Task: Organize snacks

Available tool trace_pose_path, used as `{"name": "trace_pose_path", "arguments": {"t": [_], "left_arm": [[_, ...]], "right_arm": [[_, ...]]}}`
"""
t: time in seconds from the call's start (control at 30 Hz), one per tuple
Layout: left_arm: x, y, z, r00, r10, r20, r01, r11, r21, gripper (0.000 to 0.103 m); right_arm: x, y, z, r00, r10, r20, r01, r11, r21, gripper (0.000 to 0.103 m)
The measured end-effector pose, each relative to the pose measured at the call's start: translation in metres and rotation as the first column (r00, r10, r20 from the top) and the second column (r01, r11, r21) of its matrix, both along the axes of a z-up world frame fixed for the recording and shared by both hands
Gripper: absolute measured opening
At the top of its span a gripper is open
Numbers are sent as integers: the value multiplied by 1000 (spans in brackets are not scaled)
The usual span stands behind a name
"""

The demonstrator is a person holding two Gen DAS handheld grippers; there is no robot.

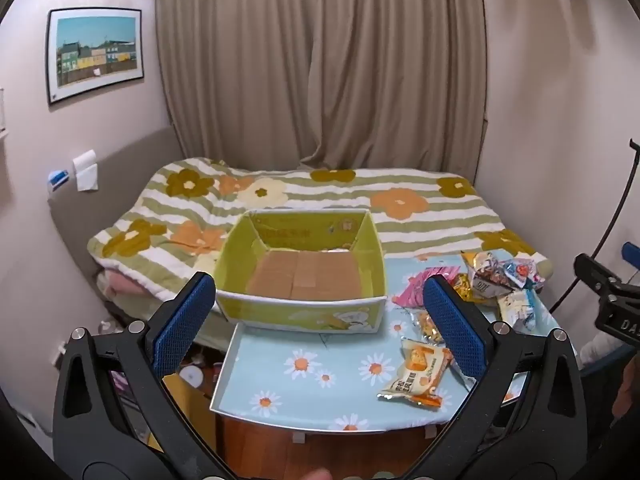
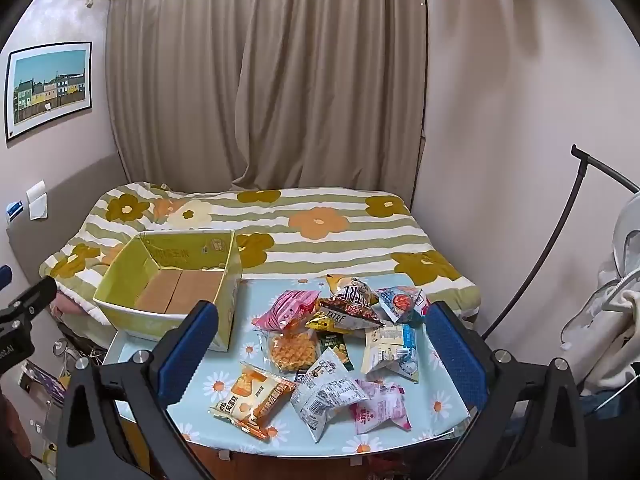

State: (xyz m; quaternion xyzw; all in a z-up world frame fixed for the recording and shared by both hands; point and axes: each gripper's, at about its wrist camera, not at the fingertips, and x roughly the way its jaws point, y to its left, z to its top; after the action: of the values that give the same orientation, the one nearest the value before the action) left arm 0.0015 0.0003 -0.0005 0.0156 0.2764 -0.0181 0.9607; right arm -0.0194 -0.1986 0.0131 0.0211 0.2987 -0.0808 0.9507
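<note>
Snack packets, a loose crinkly foil pile, fill the lower centre; the empty yellow-green cardboard box sits left of it. Our left gripper and right gripper gape wide, holding nothing. We should pinch one edge packet.

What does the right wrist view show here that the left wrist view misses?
Only the right wrist view shows the whole snack pile, including the pink packet at the table's near edge, and pale clothing hanging at right. Only the left shows the box's full empty floor. Both share the box, orange packet, bed, curtain, and open jaws.
</note>
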Motion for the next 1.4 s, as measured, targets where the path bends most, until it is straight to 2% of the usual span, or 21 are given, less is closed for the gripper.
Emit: {"name": "trace_pose_path", "arguments": {"t": [0.07, 0.1, 0.2, 0.27, 0.8, 1.4], "left_arm": [[3, 4, 1, 1000, -2, 2, 2, 1000, -14, 103], [-3, 2, 7, 999, 11, 36, -11, 1000, -1, 103], [-2, -10, 9, 999, 29, 43, -31, 999, 37, 103], [-4, -9, 6, 999, 30, 45, -32, 999, 33, 103], [-5, 0, -1, 999, 31, 39, -32, 999, 17, 103], [-1, -6, 6, 999, 38, 38, -39, 999, 18, 103]], "right_arm": [[-1, 0, 0, 1000, 1, -2, -1, 1000, -1, 103], [-1, 0, 0, 1000, 0, -2, 0, 1000, -3, 103], [0, 2, 0, 1000, 0, -4, 0, 1000, -10, 103], [1, 2, -1, 1000, -4, -7, 4, 1000, -13, 103], [-3, 0, 1, 1000, 4, 5, -4, 1000, -4, 103], [-4, 4, 2, 1000, 13, 18, -13, 1000, 0, 103]]}}
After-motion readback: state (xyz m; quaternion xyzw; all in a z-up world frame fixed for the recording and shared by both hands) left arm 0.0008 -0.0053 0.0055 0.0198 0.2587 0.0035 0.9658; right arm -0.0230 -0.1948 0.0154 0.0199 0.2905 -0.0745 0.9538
